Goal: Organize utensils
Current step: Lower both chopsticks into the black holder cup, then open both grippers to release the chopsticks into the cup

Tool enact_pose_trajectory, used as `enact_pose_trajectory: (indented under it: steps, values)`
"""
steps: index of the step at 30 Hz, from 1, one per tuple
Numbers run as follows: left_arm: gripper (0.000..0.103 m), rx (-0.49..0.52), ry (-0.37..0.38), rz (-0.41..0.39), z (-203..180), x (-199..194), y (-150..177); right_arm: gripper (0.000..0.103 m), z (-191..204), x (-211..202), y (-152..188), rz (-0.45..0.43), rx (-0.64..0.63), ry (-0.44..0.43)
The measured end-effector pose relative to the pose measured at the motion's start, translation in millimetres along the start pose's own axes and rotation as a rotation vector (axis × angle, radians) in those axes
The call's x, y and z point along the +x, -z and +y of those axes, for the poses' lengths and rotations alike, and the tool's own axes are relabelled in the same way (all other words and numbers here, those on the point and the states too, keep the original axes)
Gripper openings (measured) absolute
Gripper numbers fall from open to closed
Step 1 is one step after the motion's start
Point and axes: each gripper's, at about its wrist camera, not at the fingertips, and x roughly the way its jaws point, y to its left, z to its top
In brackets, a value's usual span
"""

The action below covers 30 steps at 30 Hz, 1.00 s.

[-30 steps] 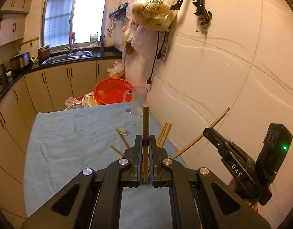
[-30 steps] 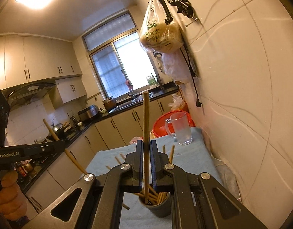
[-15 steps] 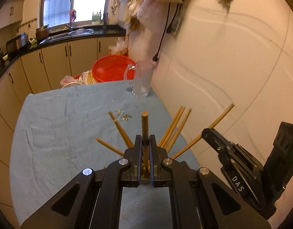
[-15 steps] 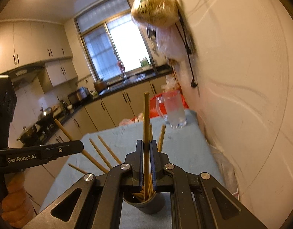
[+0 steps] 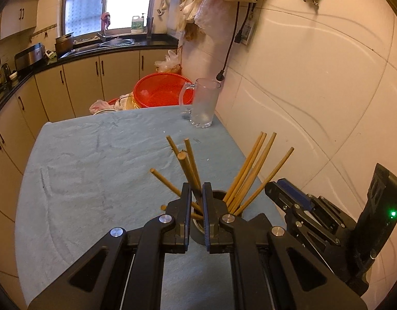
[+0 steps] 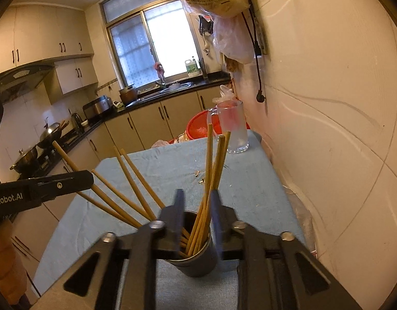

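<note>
A dark metal cup (image 6: 198,261) stands on the blue cloth, with several wooden chopsticks (image 6: 132,183) fanned out of it. My right gripper (image 6: 197,193) hovers over the cup and its jaws are opening. An upright bundle of chopsticks (image 6: 211,160) stands loose between them, and the pads do not press on it. My left gripper (image 5: 196,187) is shut on one tilted chopstick (image 5: 185,165) whose lower end reaches into the cup (image 5: 220,197). The right gripper (image 5: 281,193) shows at the right of the left wrist view, and the left gripper (image 6: 79,179) at the left of the right wrist view.
A glass mug (image 5: 205,103) stands at the far right corner of the blue cloth (image 5: 95,168). A red basin (image 5: 159,93) sits beyond the table's far edge. The tiled wall (image 5: 314,103) runs close along the right side. Small crumbs (image 6: 201,178) lie on the cloth.
Both grippers have sunk toward the cup. The right gripper's chopstick has gone into the cup and its jaws have parted. The left gripper's chopstick now tilts with its lower end in the cup.
</note>
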Motion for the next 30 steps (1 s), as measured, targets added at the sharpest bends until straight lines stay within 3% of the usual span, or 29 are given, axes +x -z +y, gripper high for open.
enact_pose_trajectory:
  steps: [10, 13, 15, 17, 19, 21, 23, 27, 30]
  values:
    - [0.008, -0.017, -0.009, -0.035, 8, -18, 8, 0.043, 9, -14, 0, -0.034, -0.032, 0.023]
    - [0.008, -0.024, -0.019, -0.055, 12, -28, 11, 0.051, 14, -21, 1, -0.045, -0.04, 0.032]
    - [0.011, -0.025, -0.035, -0.075, 15, -36, 15, 0.062, 16, -28, 1, -0.059, -0.048, 0.046]
    - [0.034, -0.026, -0.05, -0.097, 17, -45, 19, 0.074, 20, -37, 3, -0.078, -0.061, 0.071]
    - [0.045, -0.028, -0.094, -0.143, 20, -57, 27, 0.086, 24, -47, 5, -0.101, -0.069, 0.099]
    - [0.047, -0.021, -0.151, -0.185, 24, -68, 39, 0.094, 27, -58, 8, -0.127, -0.075, 0.125]
    - [0.066, -0.026, -0.177, -0.197, 29, -74, 47, 0.097, 33, -68, 14, -0.14, -0.082, 0.158]
    - [0.075, -0.026, -0.323, -0.256, 37, -88, 81, 0.103, 40, -82, 32, -0.138, -0.075, 0.221]
    - [0.081, -0.019, -0.39, -0.236, 43, -88, 103, 0.103, 47, -89, 51, -0.121, -0.067, 0.264]
